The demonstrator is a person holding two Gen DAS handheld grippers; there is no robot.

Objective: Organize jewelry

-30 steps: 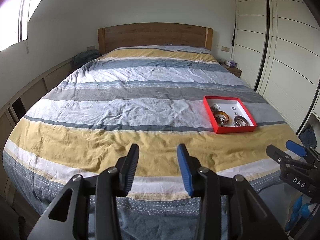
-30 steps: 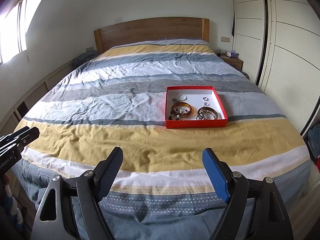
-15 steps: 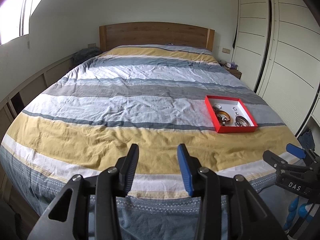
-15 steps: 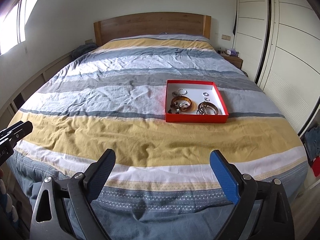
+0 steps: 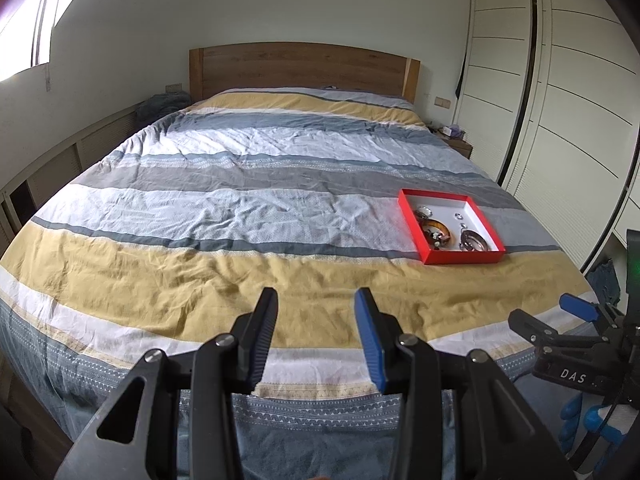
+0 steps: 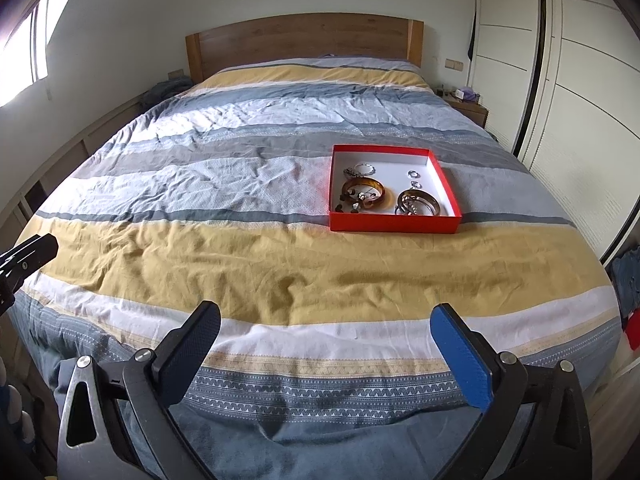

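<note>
A red box (image 6: 394, 225) with a white inside lies on the striped bed, right of centre; it also shows in the left wrist view (image 5: 464, 258). In it lie an amber bangle (image 6: 374, 186), a brown bangle (image 6: 428, 199), a silver bracelet (image 6: 365, 168) and small rings (image 6: 414, 174). My right gripper (image 6: 325, 324) is open wide and empty, above the foot of the bed, well short of the box. My left gripper (image 5: 316, 312) is open with a narrower gap, empty, also at the foot of the bed, left of the box.
The bed (image 6: 240, 264) has a wooden headboard (image 6: 304, 40). White wardrobe doors (image 6: 560, 100) run along the right. A nightstand (image 6: 468, 110) stands at the back right. A low shelf unit (image 5: 60, 168) lines the left wall under a window.
Both grippers have moved forward and up a little, so the bed and box look closer. The right gripper has opened wider. The left gripper's gap is unchanged.
</note>
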